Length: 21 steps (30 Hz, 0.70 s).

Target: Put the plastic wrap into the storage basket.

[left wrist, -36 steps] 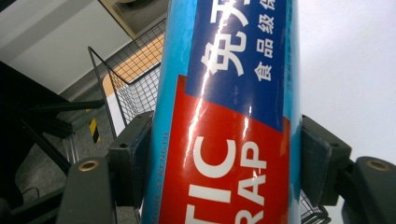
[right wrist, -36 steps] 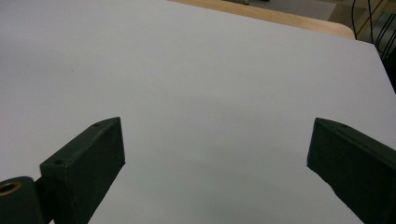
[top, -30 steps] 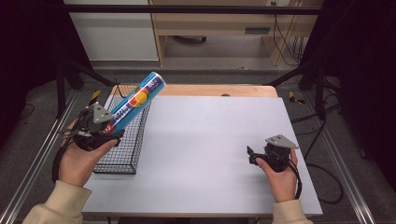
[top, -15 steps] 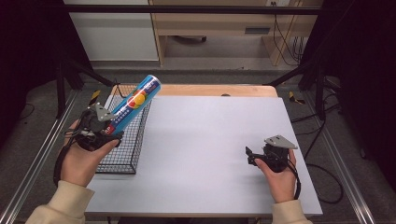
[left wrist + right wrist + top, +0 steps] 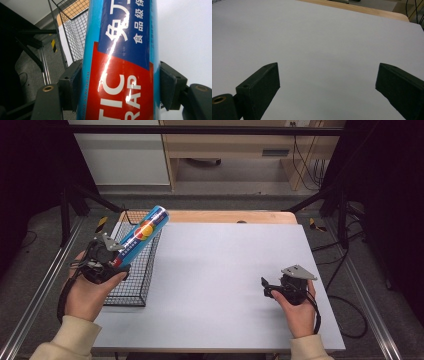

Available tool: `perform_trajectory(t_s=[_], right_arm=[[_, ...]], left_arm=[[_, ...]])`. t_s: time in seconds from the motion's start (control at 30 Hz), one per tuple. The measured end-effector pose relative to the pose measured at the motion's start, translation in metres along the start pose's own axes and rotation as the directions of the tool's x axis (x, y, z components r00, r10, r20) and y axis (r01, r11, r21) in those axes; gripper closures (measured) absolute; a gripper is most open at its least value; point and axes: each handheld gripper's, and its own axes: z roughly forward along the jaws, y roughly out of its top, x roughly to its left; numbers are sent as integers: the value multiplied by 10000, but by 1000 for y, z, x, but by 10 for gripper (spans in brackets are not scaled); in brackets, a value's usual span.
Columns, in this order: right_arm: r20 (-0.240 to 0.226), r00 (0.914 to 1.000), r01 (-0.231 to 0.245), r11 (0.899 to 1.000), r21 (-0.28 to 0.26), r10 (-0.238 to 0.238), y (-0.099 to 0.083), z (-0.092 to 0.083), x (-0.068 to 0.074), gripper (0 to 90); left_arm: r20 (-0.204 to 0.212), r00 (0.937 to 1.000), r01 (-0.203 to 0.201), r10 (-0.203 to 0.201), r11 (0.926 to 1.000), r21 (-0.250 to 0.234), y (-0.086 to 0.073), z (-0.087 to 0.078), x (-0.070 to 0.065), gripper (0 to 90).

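**A:** ok so which way is the plastic wrap tube (image 5: 141, 235) actually pointing here? Can't work it out.

**B:** It's the long blue tube with the red and dark blue label. Long axis runs on a slant: the low end is down in the left gripper (image 5: 111, 254), the far end is tipped up and away from the person, leaning a bit toward the table's middle. So not upright, not flat, somewhere in between. It's up in the air, off the table.

**A:** and where is that relative to the wire basket (image 5: 136, 285)?

**B:** Right over it, from the high view anyway. The top end sits above the basket's far corner, the held end over the basket's left edge. Whether it's truly straight above the basket or a bit nearer the camera, I honestly can't say from that angle.

**A:** is the grip solid?

**B:** Looks like it. In the left gripper view both black pads (image 5: 70, 85) are pressed flat against the tube's sides, clamped near the lower end at the red part of the label.

**A:** other hand?

**B:** The right gripper (image 5: 270, 287) is well away from the basket, low over the white table top (image 5: 220, 270) on the far right side, jaws spread wide with nothing between them, just bare table.
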Motion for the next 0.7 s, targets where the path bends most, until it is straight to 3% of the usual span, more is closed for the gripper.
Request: perform_trajectory(t_s=[0.17, 0.3, 0.33, 0.7], right_arm=[[-50, 9999, -100, 9999, 14, 100, 0, 0, -1, 57], [-155, 9999, -48, 10000, 57, 49, -1, 1, 1, 57], [-180, 9998, -36, 10000, 40, 36, 0, 0, 1, 57], [-328, 9995, -5, 9999, 119, 9, -1, 2, 2, 59]], left_arm=[[-117, 9995, 289, -287, 9994, 174, 0, 4, 0, 312], [-284, 9989, 395, -379, 9974, 609, 0, 10, -1, 311], [-331, 9985, 471, -443, 9948, 906, 1, 15, 1, 312], [-805, 9929, 986, -874, 9843, 1467, -3, 37, 11, 313]])
